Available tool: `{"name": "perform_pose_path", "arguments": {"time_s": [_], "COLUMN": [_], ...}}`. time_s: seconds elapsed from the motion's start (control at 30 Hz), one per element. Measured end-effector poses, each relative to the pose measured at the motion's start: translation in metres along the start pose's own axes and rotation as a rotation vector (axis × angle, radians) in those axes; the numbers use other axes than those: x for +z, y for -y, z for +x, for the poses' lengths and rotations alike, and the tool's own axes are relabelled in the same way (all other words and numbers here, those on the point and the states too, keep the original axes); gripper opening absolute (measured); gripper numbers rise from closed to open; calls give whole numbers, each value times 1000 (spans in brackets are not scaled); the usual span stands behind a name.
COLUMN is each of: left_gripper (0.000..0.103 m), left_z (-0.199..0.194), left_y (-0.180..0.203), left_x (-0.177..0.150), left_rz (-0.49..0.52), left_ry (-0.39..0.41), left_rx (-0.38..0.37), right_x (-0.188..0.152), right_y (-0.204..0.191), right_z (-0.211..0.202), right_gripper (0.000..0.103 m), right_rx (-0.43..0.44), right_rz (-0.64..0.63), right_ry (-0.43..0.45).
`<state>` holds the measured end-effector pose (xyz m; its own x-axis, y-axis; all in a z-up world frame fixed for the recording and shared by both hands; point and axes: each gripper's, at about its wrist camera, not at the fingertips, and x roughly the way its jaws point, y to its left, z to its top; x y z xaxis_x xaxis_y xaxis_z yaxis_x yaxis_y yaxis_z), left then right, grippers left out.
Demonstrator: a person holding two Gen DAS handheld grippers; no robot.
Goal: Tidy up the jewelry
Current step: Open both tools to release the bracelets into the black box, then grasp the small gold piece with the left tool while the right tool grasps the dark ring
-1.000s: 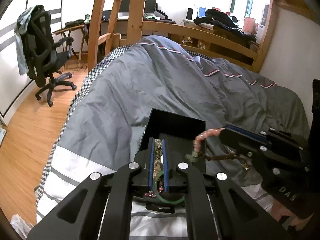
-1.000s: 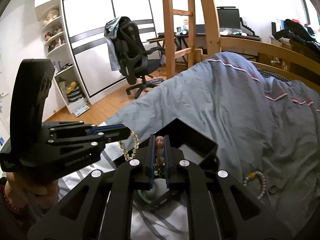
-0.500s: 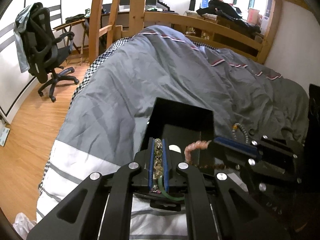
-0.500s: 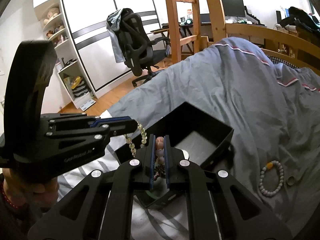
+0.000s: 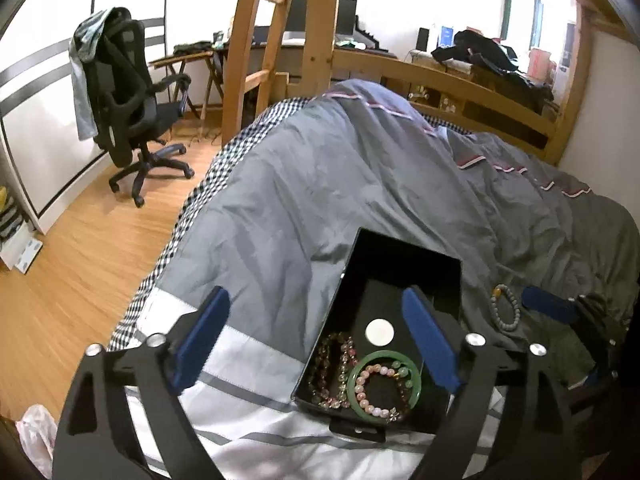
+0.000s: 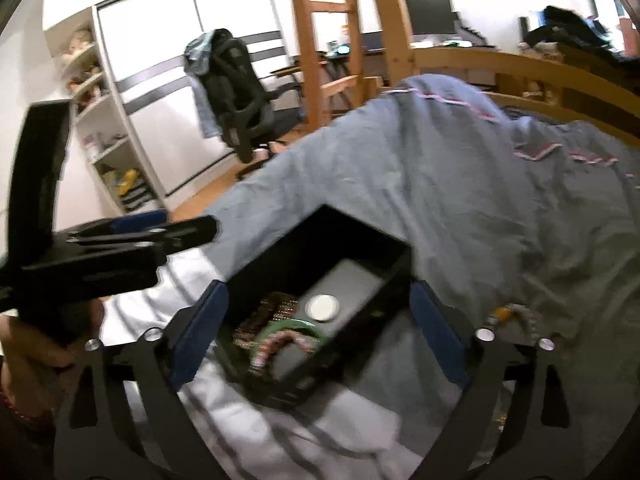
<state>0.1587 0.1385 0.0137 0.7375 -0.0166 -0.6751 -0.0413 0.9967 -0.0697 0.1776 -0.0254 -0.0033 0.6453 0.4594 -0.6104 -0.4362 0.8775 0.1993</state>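
A black jewelry box (image 5: 404,252) lies open on the grey duvet. In it lie a green bangle (image 5: 416,384), a pink bead bracelet (image 5: 362,380), a darker bead strand (image 5: 324,364) and a white disc (image 5: 379,331). My left gripper (image 5: 316,340) is open and empty, above the box's near left. My right gripper (image 6: 318,328) is open and empty over the box (image 6: 332,236); this view is blurred. A grey bead bracelet with an orange bead (image 5: 506,312) lies on the duvet right of the box, also in the right wrist view (image 6: 520,316).
The bed's grey duvet (image 5: 340,184) has a white band near me. A black office chair (image 5: 128,100) stands on the wood floor at left. A wooden ladder (image 5: 272,40) and bed rail stand behind. White shelves (image 6: 104,140) are at far left.
Both grippers were shut on bead bracelets over the box; both have opened. The pale strand and the pink bracelet now lie in the box beside the green bangle.
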Motion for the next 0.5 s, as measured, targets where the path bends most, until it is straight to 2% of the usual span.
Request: {"name": "perform_pose_path", "arguments": {"time_s": [0.2, 0.5], "left_gripper": [94, 95], "left_z": [-3, -5], "left_y": [23, 87], "left_x": [-3, -21], "left_rz": [75, 194], "left_ry": [38, 57], "left_rx": [-11, -109], "right_x": [2, -20], "right_y": [25, 70], "right_z": [-24, -84], "right_gripper": [99, 99], "right_rx": [-111, -237], "right_rz": [30, 100], "right_ry": [3, -25]}}
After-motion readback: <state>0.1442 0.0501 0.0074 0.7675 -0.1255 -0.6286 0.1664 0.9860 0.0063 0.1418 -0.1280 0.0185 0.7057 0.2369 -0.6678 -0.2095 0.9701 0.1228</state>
